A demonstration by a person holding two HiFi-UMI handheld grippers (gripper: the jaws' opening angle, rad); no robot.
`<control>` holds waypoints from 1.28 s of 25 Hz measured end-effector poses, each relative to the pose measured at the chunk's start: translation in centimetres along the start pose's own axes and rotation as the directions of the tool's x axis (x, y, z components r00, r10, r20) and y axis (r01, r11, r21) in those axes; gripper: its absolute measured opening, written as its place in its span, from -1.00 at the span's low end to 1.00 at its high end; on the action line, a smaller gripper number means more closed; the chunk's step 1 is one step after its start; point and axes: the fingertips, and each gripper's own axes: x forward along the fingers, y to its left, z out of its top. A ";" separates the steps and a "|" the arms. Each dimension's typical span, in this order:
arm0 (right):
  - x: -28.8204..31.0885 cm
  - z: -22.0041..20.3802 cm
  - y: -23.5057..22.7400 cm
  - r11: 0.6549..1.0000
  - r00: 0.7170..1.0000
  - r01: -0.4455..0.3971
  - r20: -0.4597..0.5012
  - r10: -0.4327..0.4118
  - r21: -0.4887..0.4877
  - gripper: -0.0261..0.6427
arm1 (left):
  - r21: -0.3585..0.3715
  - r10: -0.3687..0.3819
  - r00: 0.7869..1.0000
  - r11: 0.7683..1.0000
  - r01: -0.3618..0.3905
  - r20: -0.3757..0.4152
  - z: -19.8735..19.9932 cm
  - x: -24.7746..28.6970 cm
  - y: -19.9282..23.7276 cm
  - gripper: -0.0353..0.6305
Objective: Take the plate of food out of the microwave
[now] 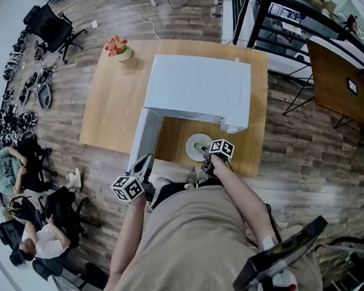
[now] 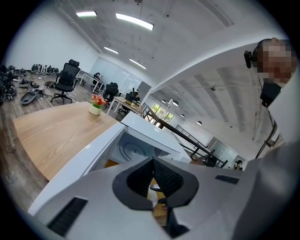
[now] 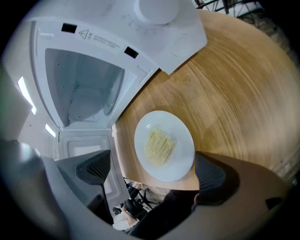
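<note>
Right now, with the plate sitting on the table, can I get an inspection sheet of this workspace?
Surface: wooden table, carrying the microwave.
Job's things: white microwave, door open, no plate inside; plate of pale noodles on the table in front of it.
Clutter: flower pot at the table's far left corner.
Grippers: right gripper open over the plate, not touching it; left gripper shut on nothing, by the open door.
Cables: white cable on the floor beyond the table.
Surroundings: office chair, two seated people, second table.
</note>
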 end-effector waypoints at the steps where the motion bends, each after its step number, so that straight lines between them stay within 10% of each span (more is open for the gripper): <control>1: -0.4 0.3 0.3 1.000 1.000 -0.011 0.020 0.011 0.013 0.69 | 0.001 -0.004 1.000 1.000 0.004 -0.001 0.1 0.0 -0.1 -0.88; 9: -8.3 1.6 9.2 0.966 0.945 -0.230 0.212 0.251 -0.117 0.67 | -0.004 -0.058 0.998 0.998 0.058 -0.021 0.3 -0.3 -1.3 -0.88; 18: -16.4 -2.2 20.9 0.794 0.794 -0.476 0.203 0.573 -0.378 0.08 | -0.019 -0.197 0.980 0.980 0.196 -0.037 -0.1 2.1 -3.5 -0.88; 32: -29.9 -9.9 31.6 0.619 0.628 0.004 0.484 0.609 -0.785 -0.06 | 0.047 -0.371 0.921 0.929 0.368 0.116 7.0 -9.3 -3.0 -0.88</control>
